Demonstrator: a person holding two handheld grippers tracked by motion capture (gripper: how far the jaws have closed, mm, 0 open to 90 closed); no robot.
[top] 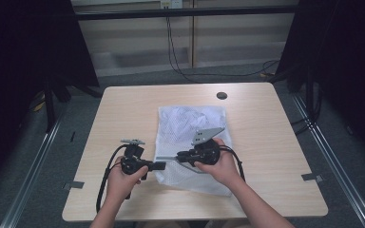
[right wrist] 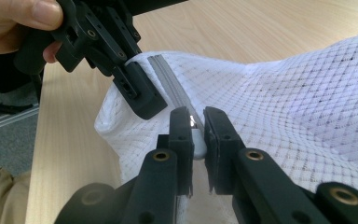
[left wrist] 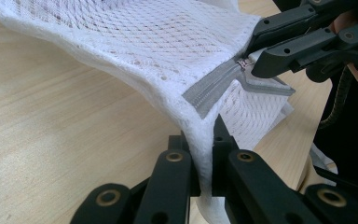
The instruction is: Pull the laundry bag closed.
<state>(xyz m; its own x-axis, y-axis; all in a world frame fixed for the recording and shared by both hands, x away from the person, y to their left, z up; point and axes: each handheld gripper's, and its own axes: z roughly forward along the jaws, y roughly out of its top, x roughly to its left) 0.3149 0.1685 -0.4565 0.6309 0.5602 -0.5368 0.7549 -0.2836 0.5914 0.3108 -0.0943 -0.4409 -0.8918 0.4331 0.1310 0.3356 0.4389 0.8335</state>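
Observation:
A white mesh bag (top: 190, 123) with a grey zipper (left wrist: 214, 88) lies in the middle of the wooden table (top: 123, 109). My left gripper (top: 160, 166) is shut on the bag's near left corner, and the mesh (left wrist: 144, 42) is pinched between its jaws at the zipper's end. My right gripper (top: 177, 155) sits just to the right of it, shut on the zipper pull (right wrist: 198, 140). In the left gripper view the right gripper's jaws clamp that pull (left wrist: 244, 63). The held edge is lifted a little off the table. The rest of the bag (right wrist: 284, 102) spreads flat behind.
A round black cable port (top: 222, 95) sits in the table near its far edge. Bare wood surrounds the bag on both sides. Dark curtains and stand legs flank the table, and cables run across the floor behind it.

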